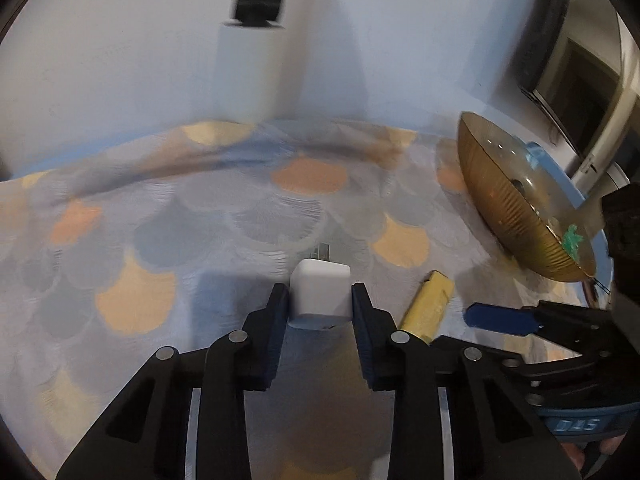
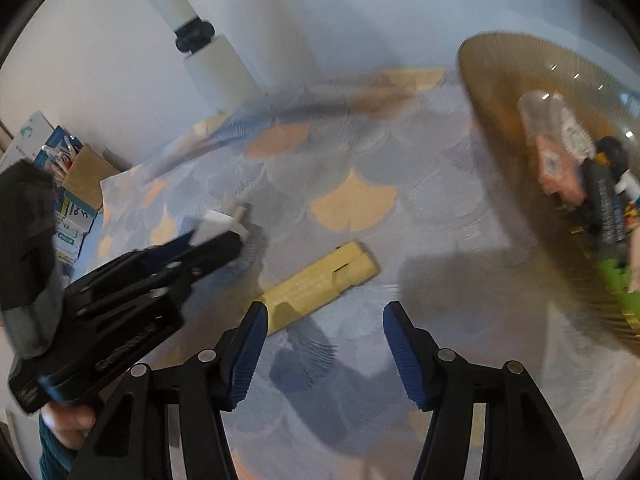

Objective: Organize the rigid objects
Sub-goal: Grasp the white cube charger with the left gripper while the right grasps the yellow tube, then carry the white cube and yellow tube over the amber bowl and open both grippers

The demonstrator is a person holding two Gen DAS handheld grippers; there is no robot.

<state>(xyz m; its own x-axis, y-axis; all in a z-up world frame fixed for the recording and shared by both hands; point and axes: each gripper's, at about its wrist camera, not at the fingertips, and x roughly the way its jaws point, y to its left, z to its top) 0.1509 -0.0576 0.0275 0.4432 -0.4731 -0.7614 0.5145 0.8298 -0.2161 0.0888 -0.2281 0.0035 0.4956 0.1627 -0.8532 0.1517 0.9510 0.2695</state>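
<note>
White charger plug (image 1: pixel 319 294) sits on the scallop-patterned cloth (image 1: pixel 160 220), prongs pointing away, clamped between the pads of the left gripper (image 1: pixel 320 300), jaws narrow on its sides. Yellow block (image 2: pixel 318 286) lies just right of it on the cloth, untouched. Right gripper (image 2: pixel 324 332) hovers over the block's near end, jaws half spread, nothing between them. Amber ribbed glass bowl (image 2: pixel 500 92) stands at the far right, holding bottles and small items, blurred.
</note>
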